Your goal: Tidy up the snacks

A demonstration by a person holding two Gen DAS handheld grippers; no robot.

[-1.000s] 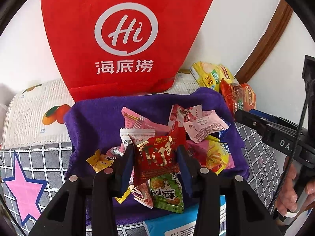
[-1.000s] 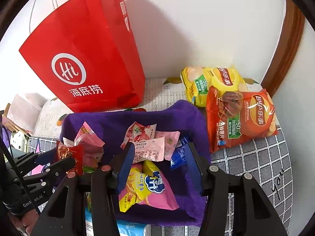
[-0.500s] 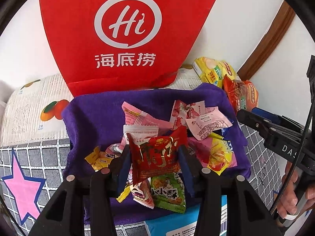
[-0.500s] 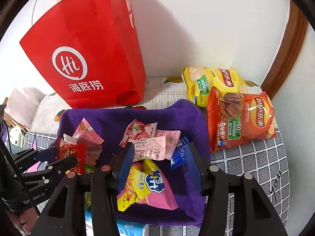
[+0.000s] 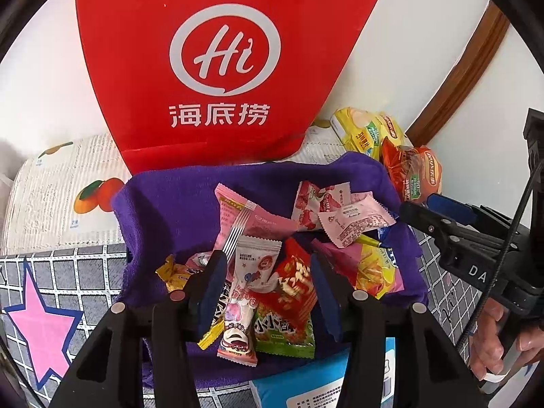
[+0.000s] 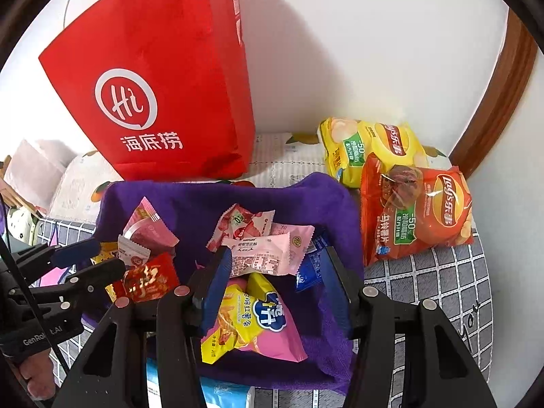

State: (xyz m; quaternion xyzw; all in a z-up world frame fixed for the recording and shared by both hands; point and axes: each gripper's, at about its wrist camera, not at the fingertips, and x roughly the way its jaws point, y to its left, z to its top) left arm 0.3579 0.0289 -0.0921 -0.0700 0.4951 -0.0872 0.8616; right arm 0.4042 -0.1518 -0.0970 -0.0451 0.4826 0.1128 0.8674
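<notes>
Several small snack packets lie on a purple towel. My left gripper is open over the pile, its jaws on either side of a red foil packet and a white-and-pink packet that lie loose. My right gripper is open and empty above a pink-and-yellow sweet potato strip packet. A red paper bag stands upright behind the towel.
A yellow chip bag and an orange chip bag lie at the right by the wall. A blue-and-white box sits at the towel's near edge. A wooden frame runs up the right wall.
My left gripper has opened and let go of the red foil packet, which now lies tilted on the pile. The right gripper has barely moved.
</notes>
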